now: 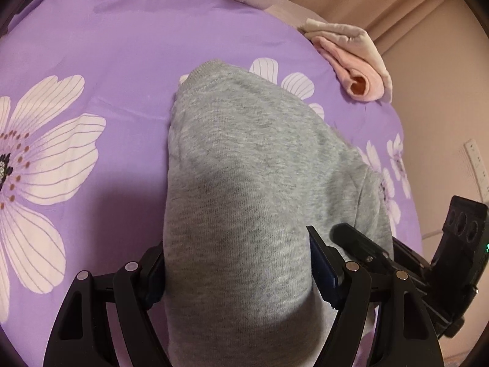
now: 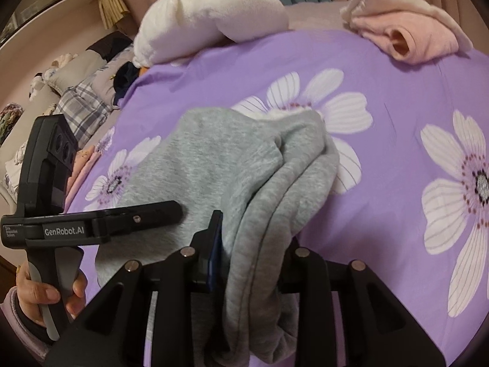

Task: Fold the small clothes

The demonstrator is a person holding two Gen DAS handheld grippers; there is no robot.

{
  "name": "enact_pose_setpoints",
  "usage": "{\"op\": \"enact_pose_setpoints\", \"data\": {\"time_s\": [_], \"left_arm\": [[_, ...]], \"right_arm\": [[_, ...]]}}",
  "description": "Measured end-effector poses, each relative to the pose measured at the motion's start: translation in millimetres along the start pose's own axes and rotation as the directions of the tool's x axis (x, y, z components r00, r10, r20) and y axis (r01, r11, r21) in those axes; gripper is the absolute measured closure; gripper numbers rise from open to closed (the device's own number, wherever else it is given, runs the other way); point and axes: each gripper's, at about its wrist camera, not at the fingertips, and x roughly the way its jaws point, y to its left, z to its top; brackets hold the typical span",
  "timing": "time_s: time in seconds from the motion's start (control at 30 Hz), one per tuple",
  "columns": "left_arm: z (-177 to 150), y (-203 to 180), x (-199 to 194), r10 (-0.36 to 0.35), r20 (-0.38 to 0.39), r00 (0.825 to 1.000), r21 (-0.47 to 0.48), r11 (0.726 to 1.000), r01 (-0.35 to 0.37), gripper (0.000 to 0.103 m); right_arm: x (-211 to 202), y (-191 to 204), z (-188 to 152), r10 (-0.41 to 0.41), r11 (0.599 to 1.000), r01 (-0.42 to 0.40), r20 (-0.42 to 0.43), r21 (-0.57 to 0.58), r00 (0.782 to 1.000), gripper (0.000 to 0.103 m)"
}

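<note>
Purple floral bedsheet (image 1: 91,46), perhaps curtains (image 1: 382,0).

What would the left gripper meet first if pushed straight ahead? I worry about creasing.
The grey garment already between the jaws of the left gripper; beyond it, probably the purple floral bedsheet.

Each camera rides on its own tool and looks steeply down along the fingers, close over a purple flowered bedsheet (image 1: 91,46). The left wrist view faces the bed's far edge and curtains. The right wrist view faces the same way and takes in the left tool (image 2: 171,211). Both share the grey garment (image 1: 244,168) and the folded pink cloth (image 2: 406,36).
</note>
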Motion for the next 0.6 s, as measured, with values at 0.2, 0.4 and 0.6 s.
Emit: {"op": "enact_pose_setpoints", "data": {"time_s": [0.2, 0.4, 0.6], "left_arm": [[-4.1, -3.1, -1.6, 0.055, -0.007, 0.998, 0.048, 0.997, -0.054, 0.025], [-9.8, -6.2, -7.7, 0.094, 0.004, 0.996, 0.082, 0.992, -0.094, 0.024], [-15.5, -3.4, -10.9, 0.097, 0.000, 0.995, 0.075, 0.993, -0.097, 0.023]], "right_arm": [[3.9, -21.2, -11.7, -0.032, 0.997, 0.034, -0.033, 0.075, 0.999, 0.050], [-6.3, -30.7, -19.3, -0.044, 0.993, 0.046, -0.020, 0.110, 0.999, 0.044], [-10.3, -30.7, -24.4, -0.056, 0.993, 0.058, -0.027, 0.104, 0.998, 0.044]]}}
